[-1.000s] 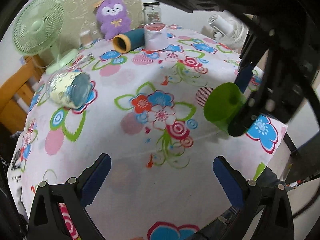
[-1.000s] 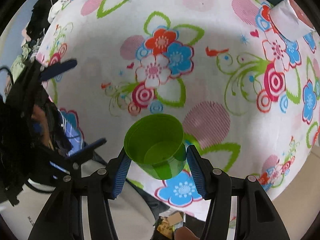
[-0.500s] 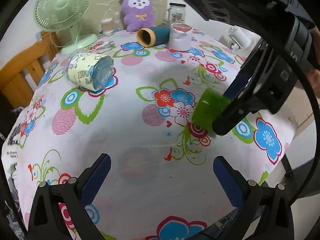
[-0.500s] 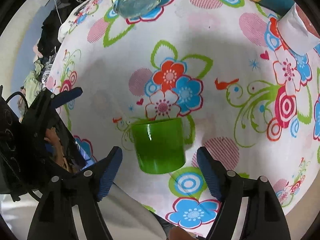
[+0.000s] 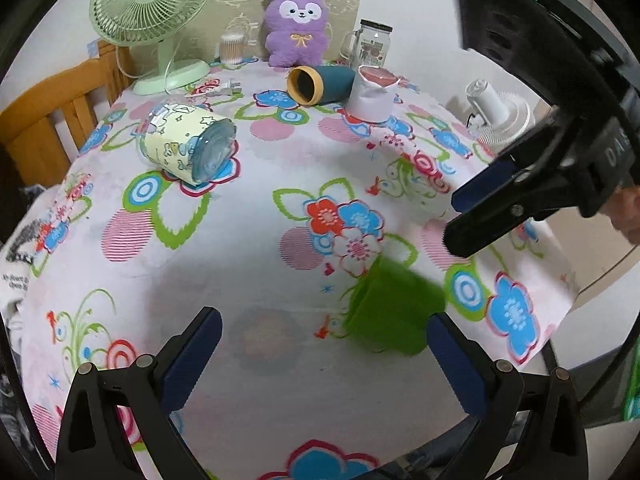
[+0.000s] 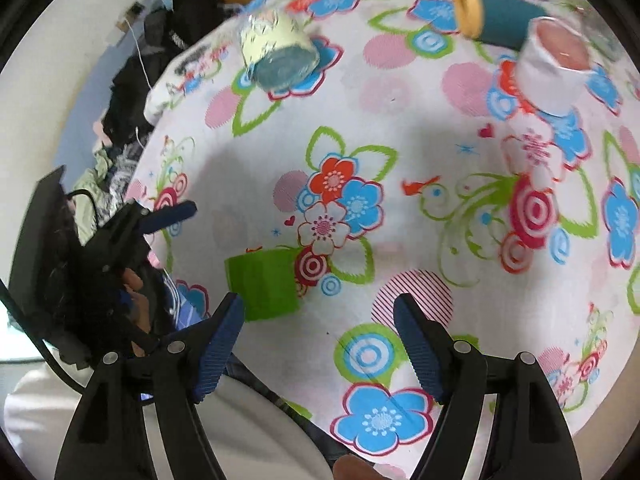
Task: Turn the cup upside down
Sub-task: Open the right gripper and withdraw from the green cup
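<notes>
Green cup [image 6: 262,284] now released, inverted on tablecloth [image 6: 400,128]; right claw [image 6: 320,344] wide, withdrawn.

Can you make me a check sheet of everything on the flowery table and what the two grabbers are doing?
Surface: flowered tablecloth covering the table.
Job's things: green cup standing on the cloth, mouth down, free of both grippers.
Clutter: jar and teal tube on their sides; white cup, purple plush, green fan.
Grippers: left gripper open, empty; right gripper open, empty.
Cables: plug by the fan.
Surroundings: wooden chair.
</notes>
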A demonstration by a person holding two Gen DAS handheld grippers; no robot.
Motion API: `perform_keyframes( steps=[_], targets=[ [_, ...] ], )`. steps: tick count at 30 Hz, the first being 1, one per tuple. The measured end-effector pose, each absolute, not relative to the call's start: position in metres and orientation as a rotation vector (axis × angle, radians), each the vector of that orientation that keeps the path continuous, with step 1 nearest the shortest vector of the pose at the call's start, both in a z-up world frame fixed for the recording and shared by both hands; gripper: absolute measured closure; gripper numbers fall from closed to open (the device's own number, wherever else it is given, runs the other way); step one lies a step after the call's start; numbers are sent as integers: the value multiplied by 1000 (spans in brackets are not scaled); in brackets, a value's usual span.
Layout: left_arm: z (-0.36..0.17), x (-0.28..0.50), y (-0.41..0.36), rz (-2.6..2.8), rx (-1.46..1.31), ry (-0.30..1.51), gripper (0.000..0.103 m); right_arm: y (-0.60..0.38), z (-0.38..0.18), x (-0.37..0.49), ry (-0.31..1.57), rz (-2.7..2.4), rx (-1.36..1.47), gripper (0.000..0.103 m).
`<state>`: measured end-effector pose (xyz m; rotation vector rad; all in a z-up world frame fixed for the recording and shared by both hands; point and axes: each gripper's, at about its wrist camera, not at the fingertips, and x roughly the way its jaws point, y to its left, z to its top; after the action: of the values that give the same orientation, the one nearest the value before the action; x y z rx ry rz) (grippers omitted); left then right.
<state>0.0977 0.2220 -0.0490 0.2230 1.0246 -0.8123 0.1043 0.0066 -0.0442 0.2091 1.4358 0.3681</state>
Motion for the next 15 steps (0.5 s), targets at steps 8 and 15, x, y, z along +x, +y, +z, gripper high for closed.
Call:
perform_keyframes(
  steps=[8,15],
  targets=[
    [-47,97,222,-788,33,1103,0,-24,-33,54,1318,358,241,24],
    [-44,97,226,-695,-184,1177,0,-44,-51,35,1304,357,253,24]
  ],
)
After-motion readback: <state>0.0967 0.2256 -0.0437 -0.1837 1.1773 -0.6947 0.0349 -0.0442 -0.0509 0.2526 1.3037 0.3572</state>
